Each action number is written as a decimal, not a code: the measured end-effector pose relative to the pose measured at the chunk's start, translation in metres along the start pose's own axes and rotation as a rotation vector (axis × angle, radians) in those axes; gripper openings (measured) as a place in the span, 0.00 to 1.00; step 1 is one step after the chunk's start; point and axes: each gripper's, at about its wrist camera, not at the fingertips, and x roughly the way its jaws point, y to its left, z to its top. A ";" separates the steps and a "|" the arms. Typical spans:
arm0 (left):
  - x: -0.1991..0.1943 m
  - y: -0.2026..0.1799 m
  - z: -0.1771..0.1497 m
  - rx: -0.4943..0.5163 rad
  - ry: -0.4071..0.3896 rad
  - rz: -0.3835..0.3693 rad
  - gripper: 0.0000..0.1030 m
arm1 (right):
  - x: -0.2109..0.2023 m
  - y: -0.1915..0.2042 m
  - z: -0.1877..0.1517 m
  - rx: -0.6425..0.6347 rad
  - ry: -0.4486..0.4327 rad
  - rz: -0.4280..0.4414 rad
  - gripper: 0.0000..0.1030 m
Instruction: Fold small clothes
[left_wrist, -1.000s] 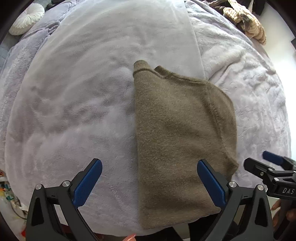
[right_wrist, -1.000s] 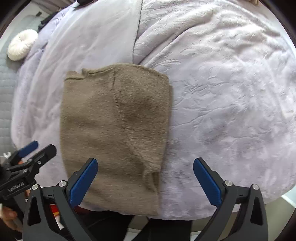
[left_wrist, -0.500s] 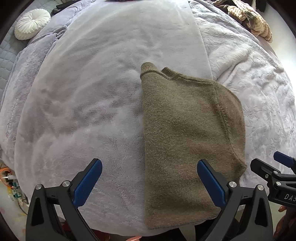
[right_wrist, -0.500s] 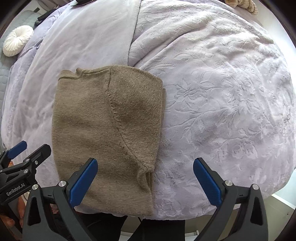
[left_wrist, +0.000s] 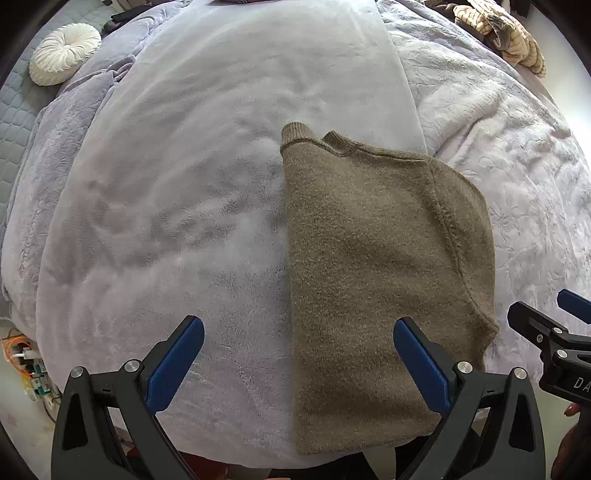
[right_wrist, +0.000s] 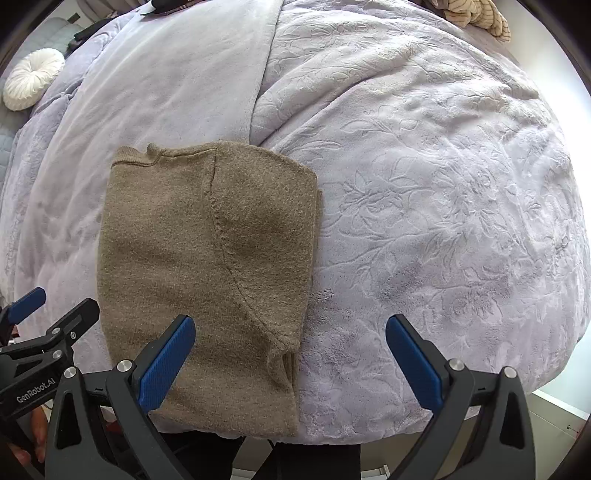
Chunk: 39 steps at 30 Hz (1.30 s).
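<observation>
Left wrist fisheye: set behind the left gripper (left_wrist: 298, 363), looking forward and down onto the bed (left_wrist: 184, 184) from the near edge, well above the surface. Sweater (left_wrist: 376, 273) right of centre; round cushion (left_wrist: 64, 53) far upper left. Right wrist fisheye: same forward-down aim from behind the right gripper (right_wrist: 290, 363), placed further right, at similar height. Sweater (right_wrist: 207, 266) left of centre. Shared by both: sweater, smooth blanket (right_wrist: 166, 92), cushion (right_wrist: 33, 77), striped garment (right_wrist: 476, 16) at the far edge. Each view catches the other gripper at its inner margin.
</observation>
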 end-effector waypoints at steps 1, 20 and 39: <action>0.000 0.000 0.000 0.001 0.000 0.003 1.00 | 0.000 0.000 0.000 0.000 0.000 0.000 1.00; 0.001 0.001 0.001 -0.002 0.002 0.016 1.00 | 0.001 0.000 0.001 0.000 -0.005 -0.009 1.00; 0.000 -0.001 0.002 0.018 0.000 0.029 1.00 | 0.001 -0.001 0.001 -0.004 -0.002 -0.014 1.00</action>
